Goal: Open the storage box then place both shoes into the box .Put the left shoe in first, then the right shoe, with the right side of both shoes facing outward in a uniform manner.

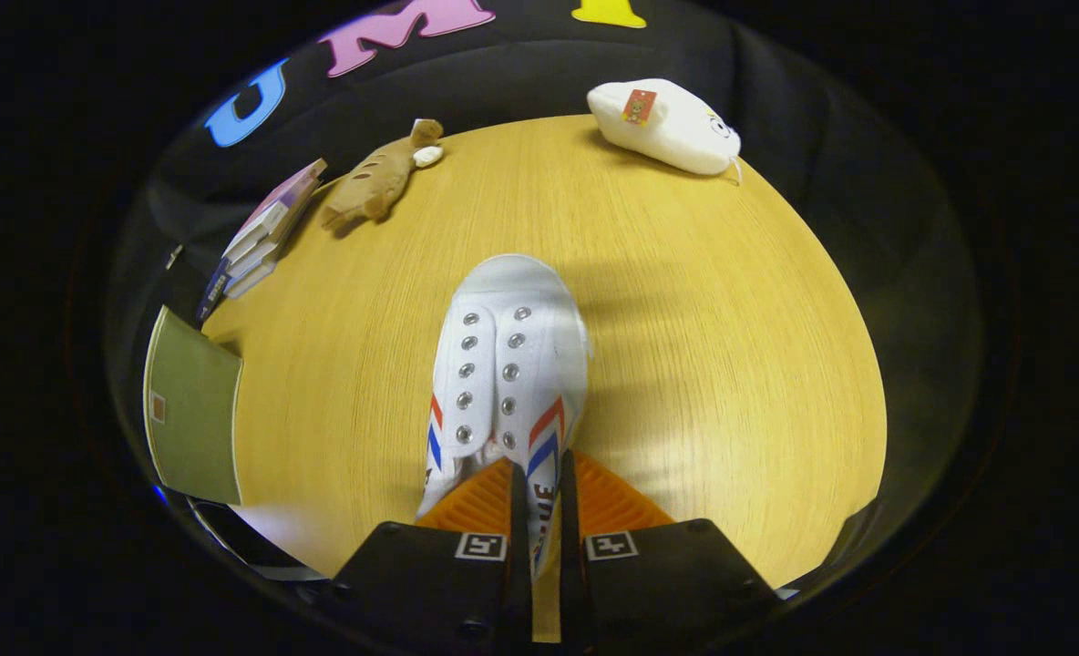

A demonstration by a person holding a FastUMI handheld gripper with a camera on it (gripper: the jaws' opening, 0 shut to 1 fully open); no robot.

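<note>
Gripper view. Fingers [519,524] nearly closed, pinching the right-hand side wall of the white shoe [508,364] at its collar; one finger sits inside the opening, the other outside, canvas clamped between them. Gripper [539,510] therefore narrow and holding the shoe by one edge of the heel end.

Shoe's long axis runs straight ahead from the fingers: heel end at the tips, toe cap pointing away over the round wooden table [731,346]. Eyelets face up, red and blue stripes show on both flanks. Shadow falls on the wood to the right of the toe, so the shoe may be lifted or only partly resting; cannot tell for certain.

Off to the left of the fingers, at the table's edge, a green flat panel [191,410], possibly the storage box or its lid; cannot confirm, nor whether it is open. Beyond that, a stack of books [262,232], a brown plush toy [377,178], and far across the table a white plush toy [667,123]. Second shoe not made out.

Judgement: the coming move turns on swinging the shoe leftward toward that green panel, if it is the box. With the grip on one wall only, the toe could sag or swivel in transit; which side ends facing outward depends on how the long axis is rotated.
</note>
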